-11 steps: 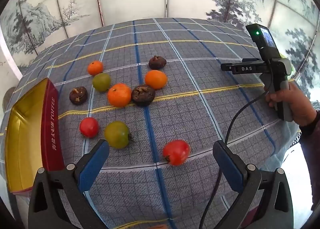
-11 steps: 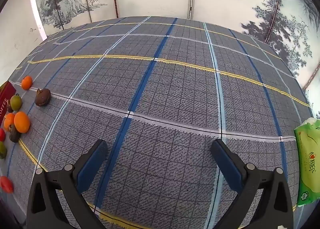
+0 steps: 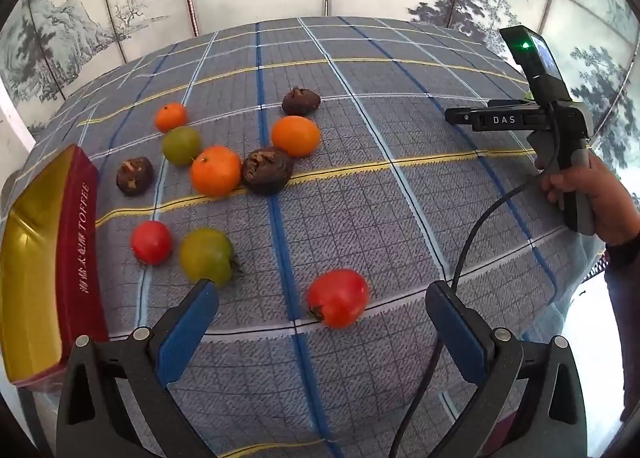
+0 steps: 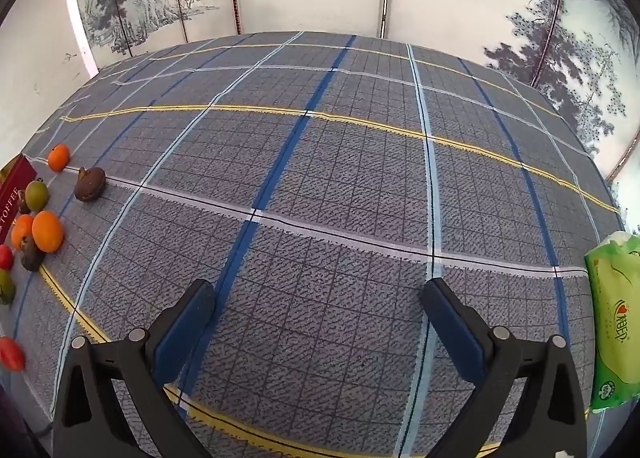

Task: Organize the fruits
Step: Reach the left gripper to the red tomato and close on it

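Note:
Several fruits lie on the checked tablecloth (image 3: 360,186) in the left wrist view. A red tomato (image 3: 338,297) lies nearest, between the open fingers of my left gripper (image 3: 320,318). A green tomato (image 3: 206,256) and a second red tomato (image 3: 151,241) lie to its left. Oranges (image 3: 216,170) and dark brown fruits (image 3: 267,169) lie further back. My right gripper (image 4: 320,318) is open and empty over bare cloth; it also shows at the right of the left wrist view (image 3: 532,118). The fruits sit at the left edge of the right wrist view (image 4: 47,231).
A red and gold toffee tin (image 3: 44,254) stands open at the table's left edge. A green tissue pack (image 4: 612,318) lies at the table's right edge. A cable (image 3: 464,258) trails from the right gripper. Painted screens stand behind the table.
My left gripper has moved forward and slightly down toward the nearest red tomato, so the fruits look larger. The right gripper has hardly moved.

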`<action>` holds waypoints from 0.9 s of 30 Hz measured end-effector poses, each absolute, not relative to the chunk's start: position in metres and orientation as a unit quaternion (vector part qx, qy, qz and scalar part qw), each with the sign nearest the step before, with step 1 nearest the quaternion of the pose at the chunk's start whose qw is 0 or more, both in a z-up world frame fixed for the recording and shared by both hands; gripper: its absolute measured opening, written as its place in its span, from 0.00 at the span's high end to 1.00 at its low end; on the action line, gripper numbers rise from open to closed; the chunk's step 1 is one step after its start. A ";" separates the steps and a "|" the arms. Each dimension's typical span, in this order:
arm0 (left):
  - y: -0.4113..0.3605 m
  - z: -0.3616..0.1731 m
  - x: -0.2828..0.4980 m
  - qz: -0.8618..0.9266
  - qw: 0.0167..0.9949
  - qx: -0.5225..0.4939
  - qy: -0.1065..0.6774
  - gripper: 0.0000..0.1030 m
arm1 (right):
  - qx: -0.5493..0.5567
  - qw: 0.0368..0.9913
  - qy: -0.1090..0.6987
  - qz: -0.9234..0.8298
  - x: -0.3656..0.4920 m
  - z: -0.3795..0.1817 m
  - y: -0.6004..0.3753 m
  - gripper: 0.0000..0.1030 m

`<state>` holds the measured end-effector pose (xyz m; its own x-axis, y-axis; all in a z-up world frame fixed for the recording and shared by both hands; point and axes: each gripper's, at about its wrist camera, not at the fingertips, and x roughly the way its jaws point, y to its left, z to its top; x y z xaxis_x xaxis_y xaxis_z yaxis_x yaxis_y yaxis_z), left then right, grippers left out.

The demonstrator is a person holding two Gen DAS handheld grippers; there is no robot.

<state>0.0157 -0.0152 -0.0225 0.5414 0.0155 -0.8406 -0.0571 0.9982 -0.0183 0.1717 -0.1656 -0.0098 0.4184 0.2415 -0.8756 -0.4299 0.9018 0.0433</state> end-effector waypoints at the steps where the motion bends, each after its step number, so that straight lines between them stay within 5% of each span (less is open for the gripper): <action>1: -0.018 -0.023 0.016 0.022 0.879 -0.016 0.476 0.01 | -0.095 0.837 0.500 0.201 0.172 -0.010 -0.166 0.00; 8: -0.023 -0.026 0.016 0.019 0.881 -0.007 0.473 0.08 | -0.097 0.836 0.501 0.202 0.175 -0.010 -0.163 0.00; 14: -0.014 -0.039 0.020 0.011 0.866 -0.042 0.498 0.38 | -0.097 0.836 0.501 0.203 0.175 -0.009 -0.163 0.00; 18: -0.014 -0.042 0.020 0.006 0.868 -0.047 0.494 0.42 | -0.097 0.836 0.501 0.203 0.174 -0.009 -0.163 0.00; 22: -0.017 -0.042 0.018 0.011 0.876 -0.021 0.482 0.67 | -0.097 0.835 0.501 0.203 0.174 -0.009 -0.163 0.00; 27: -0.005 -0.035 0.015 0.023 0.876 -0.050 0.480 0.67 | -0.097 0.835 0.502 0.203 0.175 -0.009 -0.163 0.00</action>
